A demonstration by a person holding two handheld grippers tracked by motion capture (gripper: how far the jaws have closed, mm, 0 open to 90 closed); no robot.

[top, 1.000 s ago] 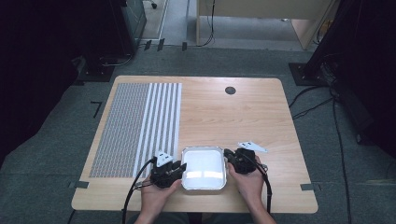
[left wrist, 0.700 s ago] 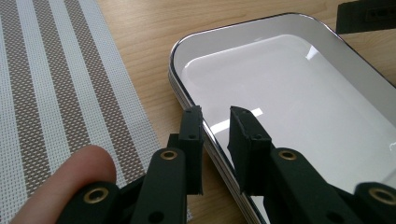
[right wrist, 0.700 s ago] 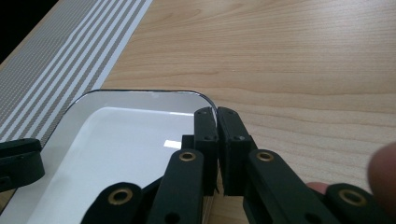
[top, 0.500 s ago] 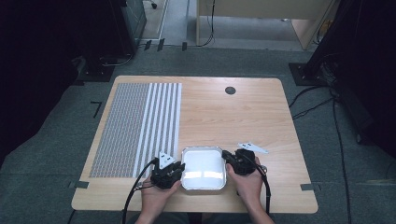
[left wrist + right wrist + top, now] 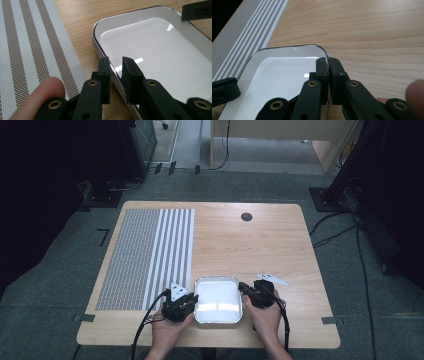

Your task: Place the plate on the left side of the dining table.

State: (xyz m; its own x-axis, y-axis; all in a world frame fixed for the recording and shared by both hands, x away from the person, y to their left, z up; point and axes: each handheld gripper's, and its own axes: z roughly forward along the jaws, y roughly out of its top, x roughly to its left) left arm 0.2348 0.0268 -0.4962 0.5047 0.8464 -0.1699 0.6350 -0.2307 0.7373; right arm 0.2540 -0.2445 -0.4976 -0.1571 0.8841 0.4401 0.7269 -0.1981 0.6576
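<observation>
Two grippers flank the white enamel tray (image 5: 217, 300) on the table (image 5: 260, 245); right gripper (image 5: 328, 65) fingers pinch its rim; left gripper (image 5: 116, 65) fingers straddle the opposite rim, having just been closing.

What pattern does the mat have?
The mat has brown and white stripes, clearest in the left gripper view.

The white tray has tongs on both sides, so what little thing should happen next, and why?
Probably squeeze the left tongs fully shut first. They have just been closing, but a gap shows between their pads and the white tray rim. The right tongs already pinch the opposite rim, so then both could likely lift it level.
</observation>
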